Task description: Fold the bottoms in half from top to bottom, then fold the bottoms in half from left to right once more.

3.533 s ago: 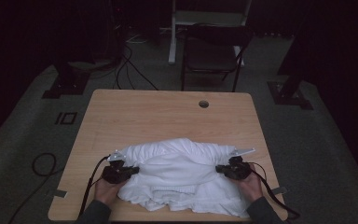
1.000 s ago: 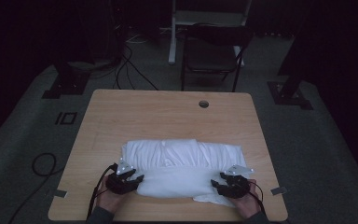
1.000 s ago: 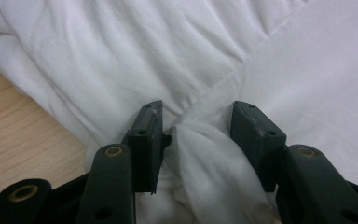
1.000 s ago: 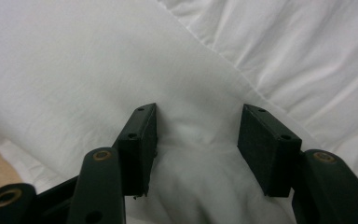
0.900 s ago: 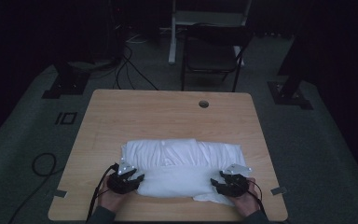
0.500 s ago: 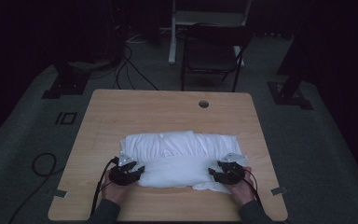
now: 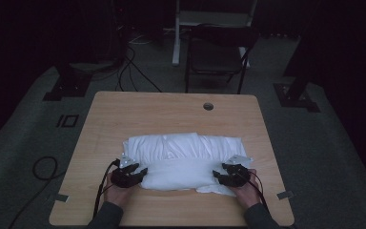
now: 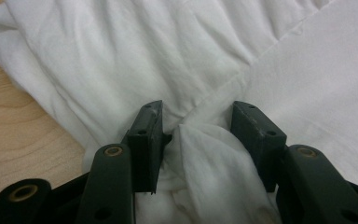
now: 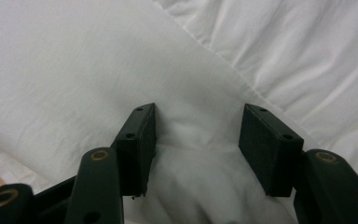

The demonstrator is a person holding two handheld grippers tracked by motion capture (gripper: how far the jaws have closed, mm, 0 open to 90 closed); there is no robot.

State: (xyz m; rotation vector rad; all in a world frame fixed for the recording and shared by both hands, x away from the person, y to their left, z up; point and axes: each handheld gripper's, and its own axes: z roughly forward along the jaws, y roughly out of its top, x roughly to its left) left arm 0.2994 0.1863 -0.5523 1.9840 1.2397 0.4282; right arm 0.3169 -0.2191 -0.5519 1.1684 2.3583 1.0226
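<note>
A white cloth (image 7: pixel 181 150) lies folded in a wide band across the near half of the wooden table (image 7: pixel 124 114). My left gripper (image 7: pixel 140 171) is at the cloth's near left corner. A bunched fold of the cloth (image 8: pixel 200 154) fills the gap between its half-closed jaws, and both pads touch it. At the near right corner, my right gripper (image 7: pixel 218 174) holds a puckered fold of the cloth (image 9: pixel 196 140) between its jaws in the same way. A hand grips each tool from the table's near edge.
A round cable hole (image 7: pixel 208 106) sits near the table's far edge. Beyond the table stands a dark chair (image 7: pixel 217 52), with cables (image 7: pixel 133 57) on the floor around it. Another cable loop (image 7: pixel 43 167) lies on the floor at the left.
Both grippers have shifted a little away from the near edge with the cloth's front edge. The cloth band is now narrower front to back and more even than a second ago.
</note>
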